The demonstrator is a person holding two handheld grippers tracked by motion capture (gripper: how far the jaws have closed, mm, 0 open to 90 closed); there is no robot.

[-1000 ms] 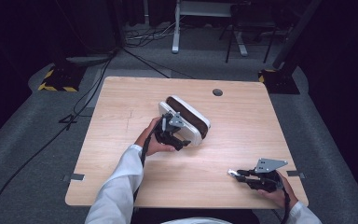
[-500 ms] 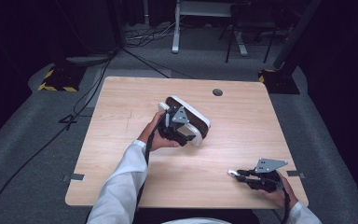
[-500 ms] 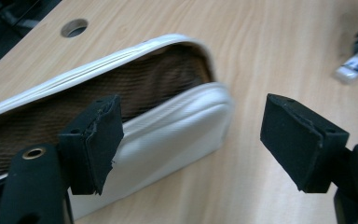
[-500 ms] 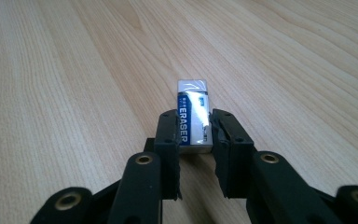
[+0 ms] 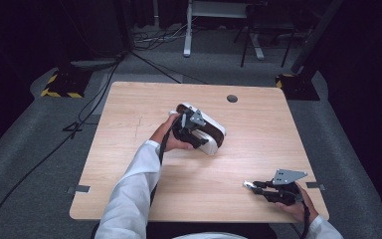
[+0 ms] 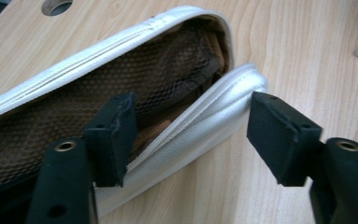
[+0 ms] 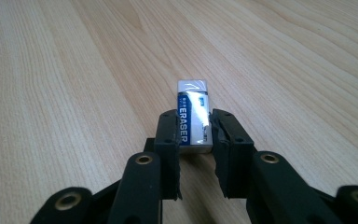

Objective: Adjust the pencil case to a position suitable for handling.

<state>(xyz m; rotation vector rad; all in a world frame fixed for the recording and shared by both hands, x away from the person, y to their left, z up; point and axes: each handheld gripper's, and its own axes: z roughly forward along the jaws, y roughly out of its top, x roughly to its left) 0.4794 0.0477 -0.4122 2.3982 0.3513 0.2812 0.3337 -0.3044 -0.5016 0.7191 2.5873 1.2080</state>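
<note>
Your right gripper (image 7: pixel 193 140) already clamps the eraser (image 7: pixel 193 121) at five o'clock, while your left gripper (image 6: pixel 191 135), jaws just closing around the open pouch's (image 6: pixel 121 70) near flap, hasn't pinched it, so loading remains.

The left gripper (image 5: pixel 191 130) hides part of the pouch (image 5: pixel 214 130).

Wooden table (image 5: pixel 129 164) bearing white pouch (image 5: pixel 210 133)

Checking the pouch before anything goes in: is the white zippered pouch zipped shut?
No, the white zippered pouch gapes open along its zipper in the left gripper view, showing brown mesh lining inside.
</note>
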